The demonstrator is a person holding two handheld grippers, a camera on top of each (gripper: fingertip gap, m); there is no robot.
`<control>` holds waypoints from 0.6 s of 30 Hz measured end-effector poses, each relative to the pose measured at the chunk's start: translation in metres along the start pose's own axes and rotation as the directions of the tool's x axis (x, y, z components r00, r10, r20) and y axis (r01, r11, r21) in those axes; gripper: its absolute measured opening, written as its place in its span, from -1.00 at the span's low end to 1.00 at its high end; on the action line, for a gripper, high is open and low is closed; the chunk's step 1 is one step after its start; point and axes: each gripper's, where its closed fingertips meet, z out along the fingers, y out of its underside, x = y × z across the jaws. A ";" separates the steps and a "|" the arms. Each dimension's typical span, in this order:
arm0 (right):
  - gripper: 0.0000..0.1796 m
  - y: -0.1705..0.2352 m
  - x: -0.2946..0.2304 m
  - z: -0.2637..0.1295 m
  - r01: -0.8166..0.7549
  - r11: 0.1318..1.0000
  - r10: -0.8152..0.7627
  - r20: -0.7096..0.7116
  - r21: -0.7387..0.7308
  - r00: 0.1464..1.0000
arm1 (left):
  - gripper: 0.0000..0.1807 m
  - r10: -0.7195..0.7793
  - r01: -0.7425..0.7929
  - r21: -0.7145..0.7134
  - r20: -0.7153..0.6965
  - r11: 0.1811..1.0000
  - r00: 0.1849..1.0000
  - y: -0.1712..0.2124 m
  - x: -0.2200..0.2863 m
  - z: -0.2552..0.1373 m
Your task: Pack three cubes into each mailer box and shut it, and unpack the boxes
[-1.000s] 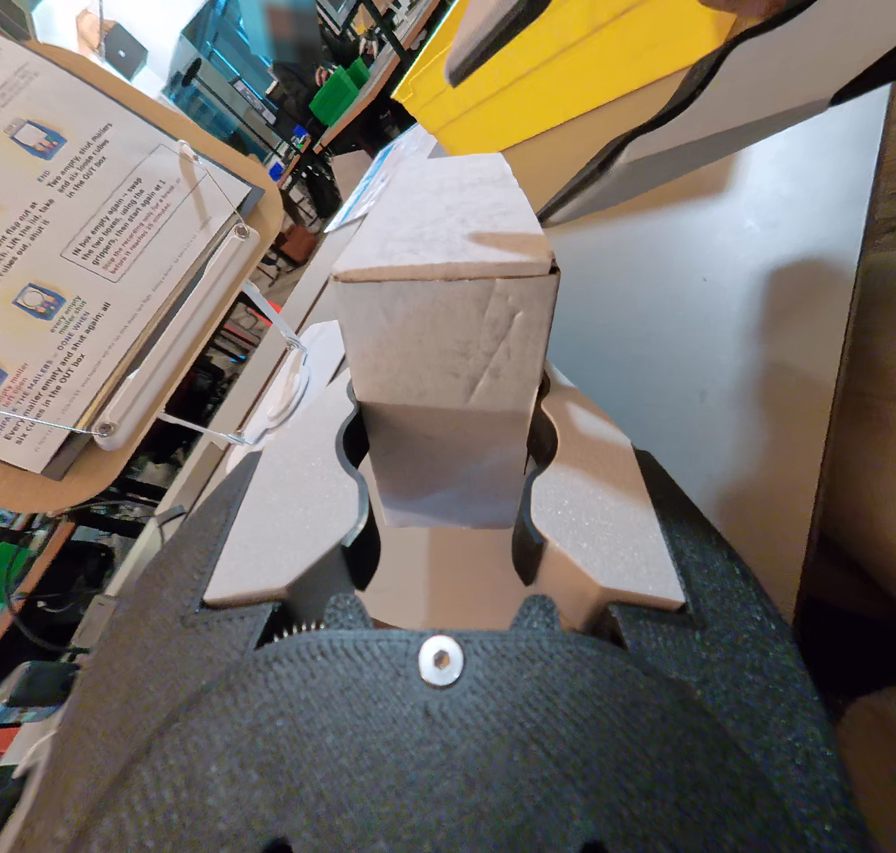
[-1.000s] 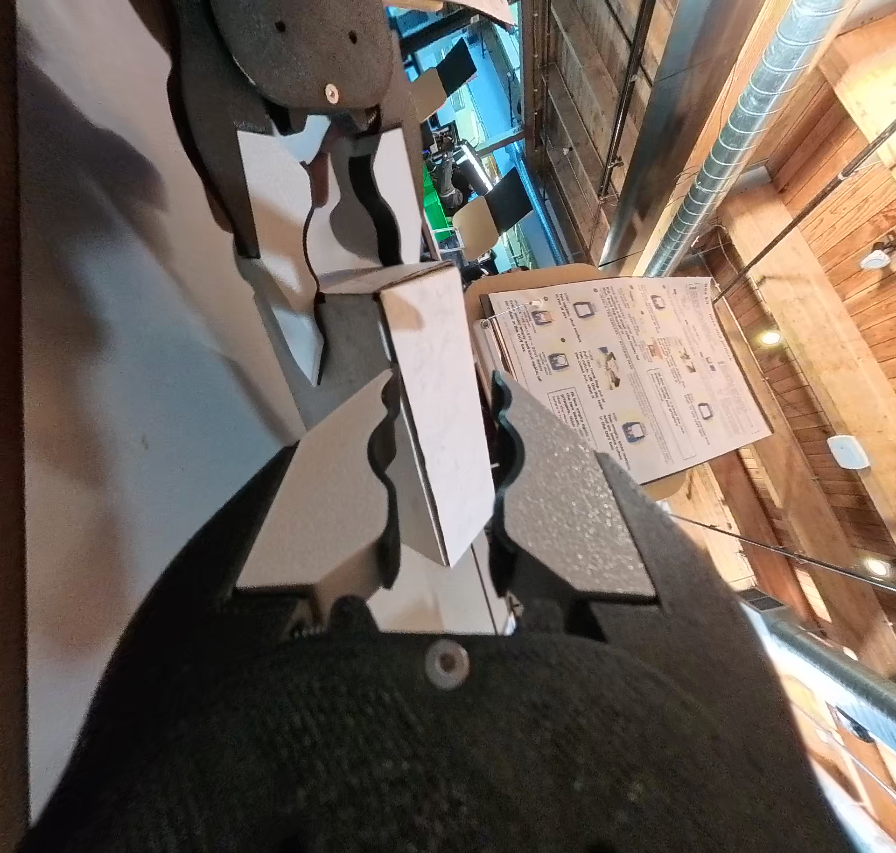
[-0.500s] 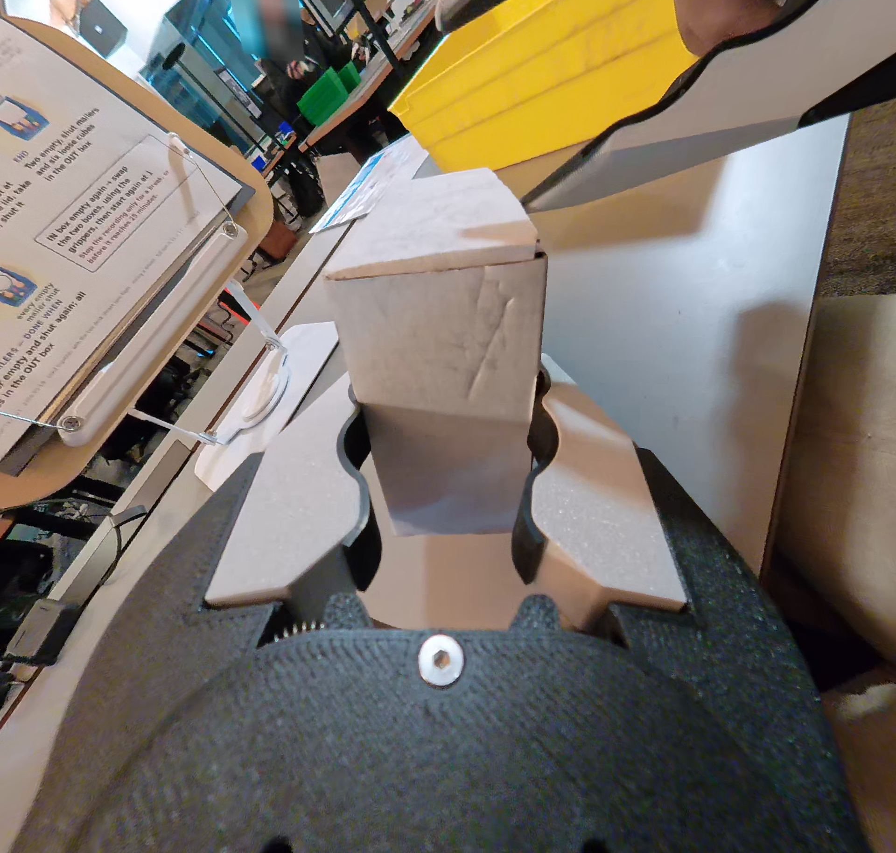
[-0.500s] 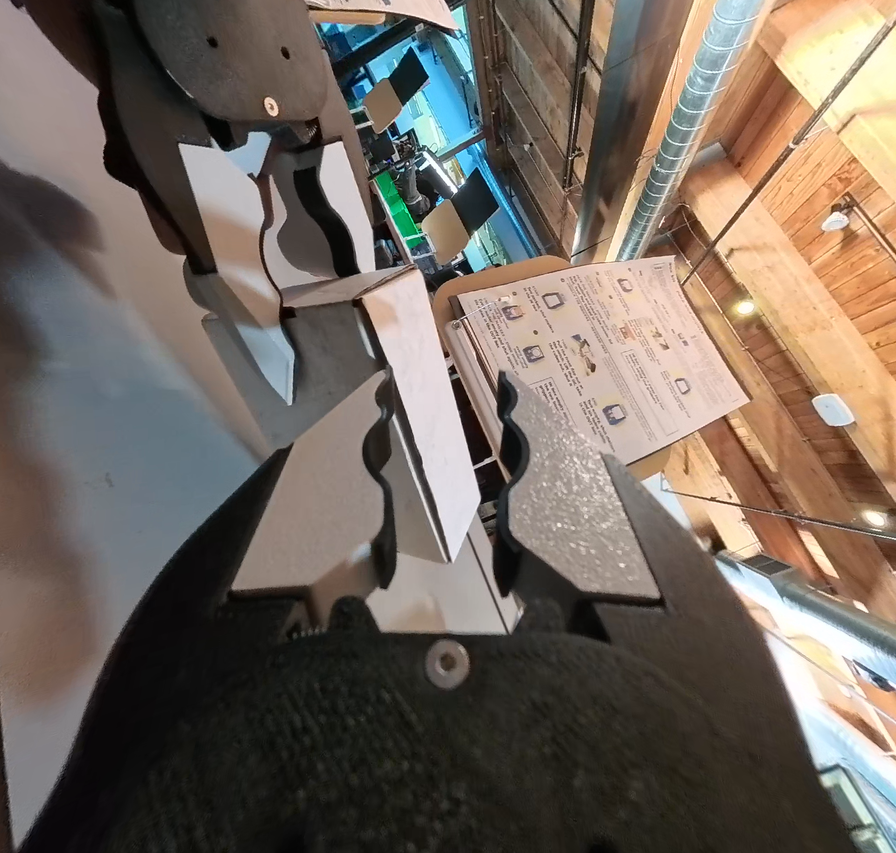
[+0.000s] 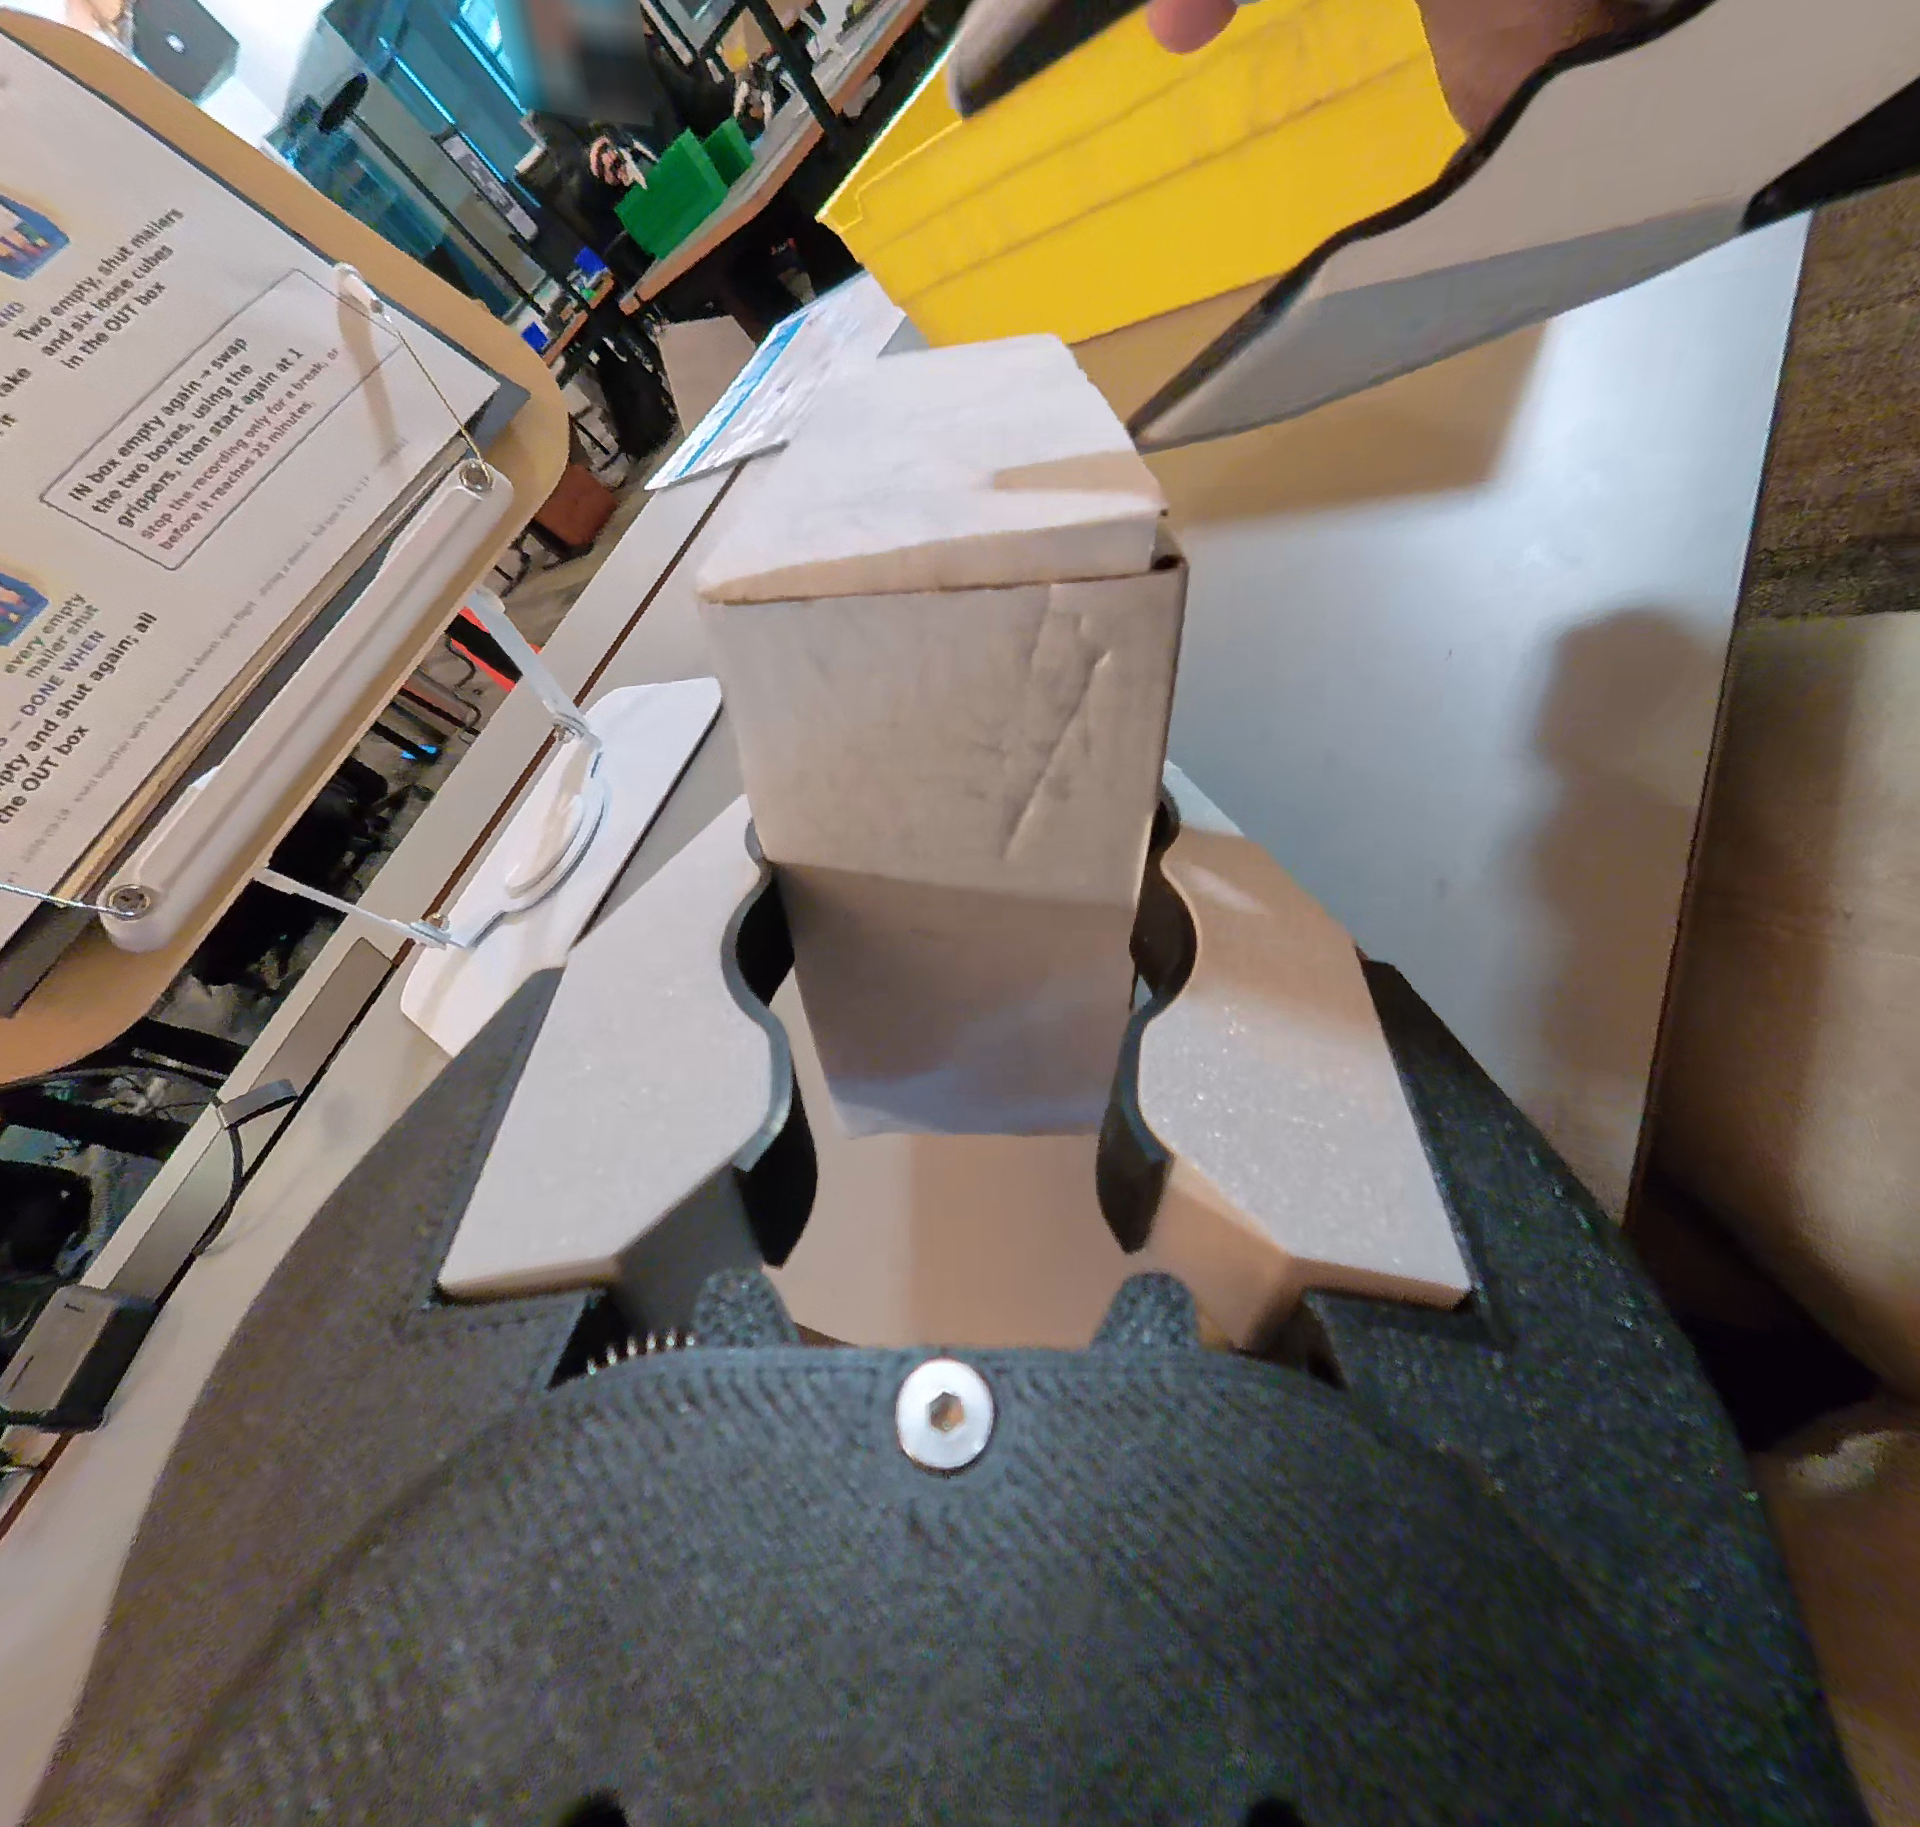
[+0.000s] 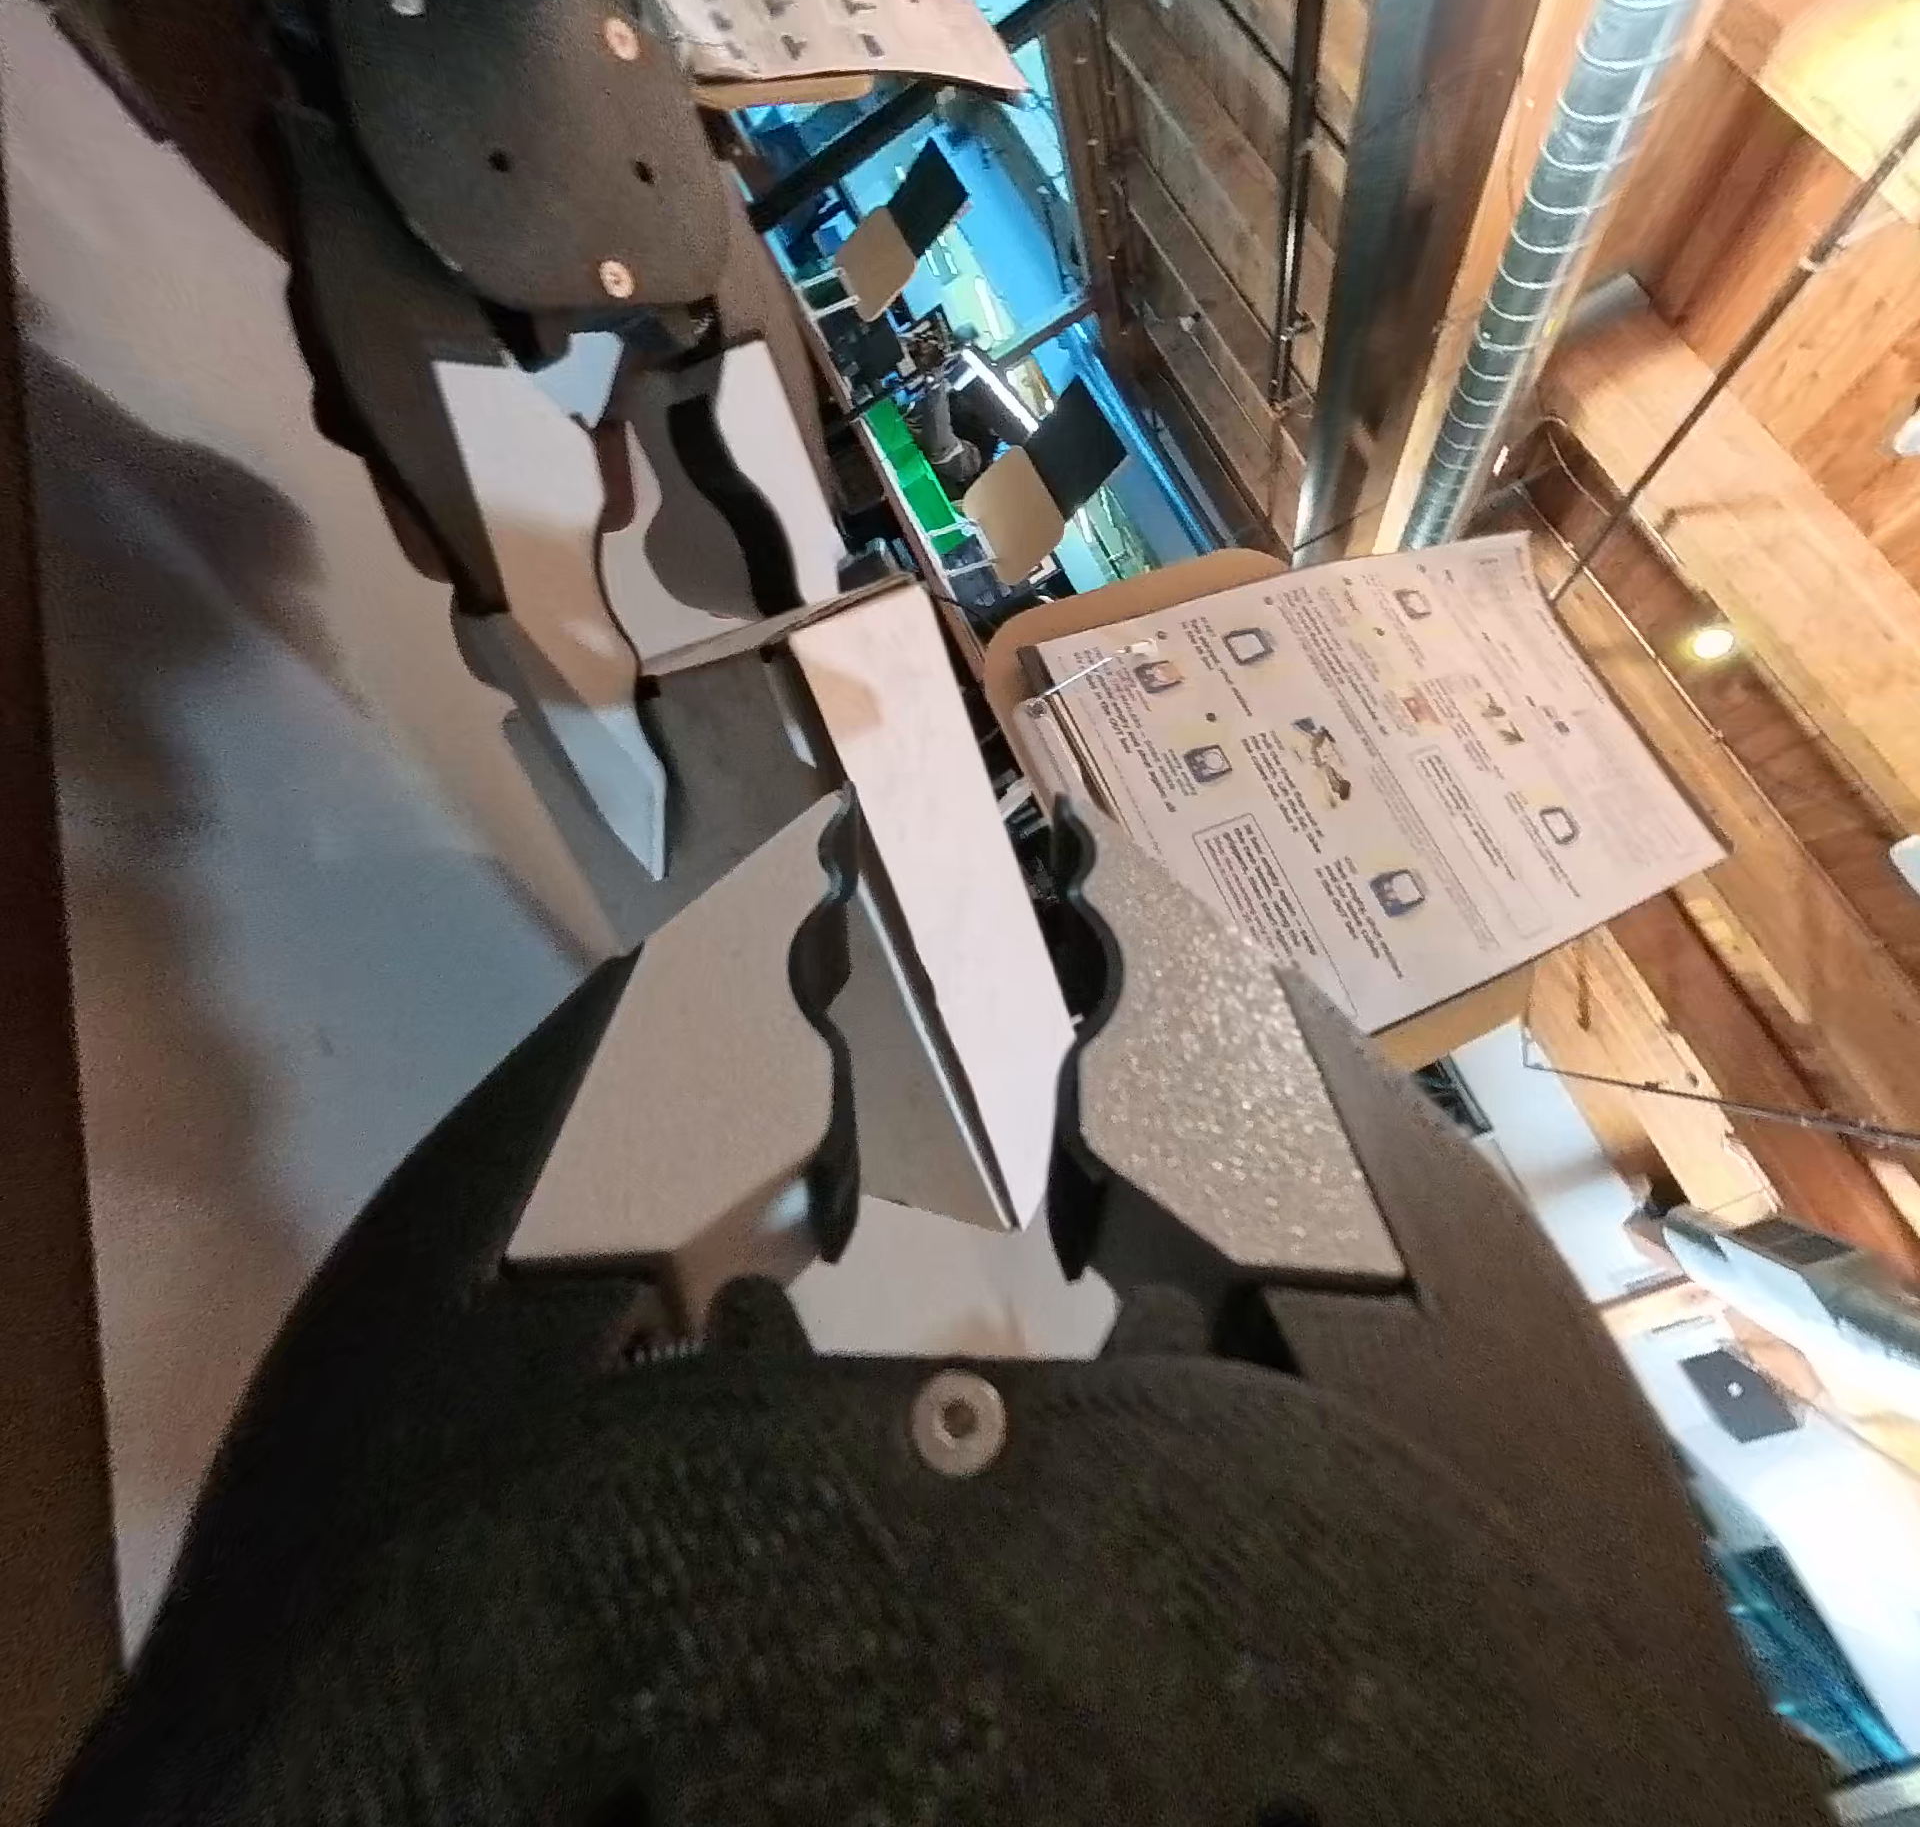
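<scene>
At the far left of the left wrist view the instruction sheet [image 5: 197, 489] on its clipboard stand has slid a little further out toward the edge than it sat a second ago, and the white table [image 5: 1455, 738] has opened up beneath, so the gripper seems to have tipped and lifted slightly while its load stayed put. In the middle, the left gripper [image 5: 951, 988] is pinching the lower end of the white mailer box [image 5: 935, 697], its pads pressed on both side walls, the box standing out along the fingers with its lid down but a thin gap showing at the right corner. Further right and above, the right gripper [image 5: 1455, 250] has drawn up and back along the box's far end, a person's fingers [image 5: 1496, 42] on its handle before the yellow bin [image 5: 1143, 177]. In the right wrist view, the right gripper [image 6: 956, 1029] straddles the box's edge panel [image 6: 935, 894], but whether its pads truly press it or only flank it I cannot tell. My reading is that the box is carried between two tools, probably being closed or set down, with the lid not fully seated
</scene>
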 end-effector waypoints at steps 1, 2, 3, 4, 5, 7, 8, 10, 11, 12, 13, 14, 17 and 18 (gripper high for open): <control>-0.62 0.000 -0.002 0.000 0.016 1.000 -0.016 0.009 -0.001 1.000 | -0.28 -0.003 0.003 -0.002 -0.002 1.000 1.000 0.002 0.001 0.001; -0.62 0.000 -0.004 0.001 0.021 1.000 -0.021 0.014 -0.003 1.000 | -0.28 -0.011 0.011 -0.002 -0.004 1.000 1.000 0.003 0.001 0.001; -0.62 0.001 -0.004 0.001 0.017 1.000 -0.017 0.018 -0.003 1.000 | -0.28 -0.015 0.015 -0.001 -0.006 1.000 1.000 0.003 0.001 0.002; -0.62 0.001 -0.004 0.001 0.011 1.000 -0.011 0.020 -0.006 1.000 | -0.28 -0.016 0.016 -0.002 -0.007 1.000 1.000 0.003 0.001 0.002; -0.62 0.003 -0.004 0.001 0.009 1.000 -0.009 0.021 -0.011 1.000 | -0.28 -0.017 0.017 -0.004 -0.006 1.000 1.000 0.003 0.001 0.002; -0.61 0.007 -0.002 0.001 0.020 0.999 -0.020 0.017 -0.026 1.000 | -0.28 -0.021 0.021 -0.004 -0.005 1.000 1.000 0.002 0.002 0.002; -0.60 0.008 -0.001 0.001 0.020 0.999 -0.020 0.015 -0.025 1.000 | -0.28 -0.017 0.017 -0.006 -0.003 1.000 1.000 0.003 0.002 0.002; -0.58 0.008 0.000 0.001 0.015 1.000 -0.014 0.013 -0.026 1.000 | -0.28 -0.013 0.013 -0.003 -0.002 1.000 1.000 0.002 0.002 0.002; -0.57 0.008 0.000 0.001 0.020 0.999 -0.020 0.011 -0.028 1.000 | -0.28 -0.013 0.013 -0.003 -0.002 1.000 1.000 0.002 0.002 0.002; -0.57 0.008 0.000 0.001 0.032 0.999 -0.032 0.009 -0.027 0.999 | -0.28 -0.010 0.010 -0.002 -0.003 1.000 1.000 0.002 0.002 0.002; -0.58 0.007 -0.001 0.001 0.051 0.998 -0.050 0.006 -0.027 0.999 | -0.28 -0.006 0.006 -0.002 -0.003 1.000 1.000 0.002 0.002 0.002; -0.58 0.007 -0.001 0.001 0.076 0.997 -0.075 0.003 -0.027 0.997 | -0.28 0.000 0.000 -0.003 -0.003 1.000 1.000 0.002 0.002 0.002; -0.63 0.004 -0.003 0.002 0.178 0.984 -0.178 -0.013 -0.033 0.984 | -0.29 0.010 -0.010 -0.007 -0.005 1.000 1.000 0.002 0.003 0.002; -0.68 0.004 -0.005 0.002 0.211 0.977 -0.212 -0.017 -0.039 0.977 | -0.29 0.009 -0.009 -0.006 -0.007 1.000 1.000 0.001 0.004 0.001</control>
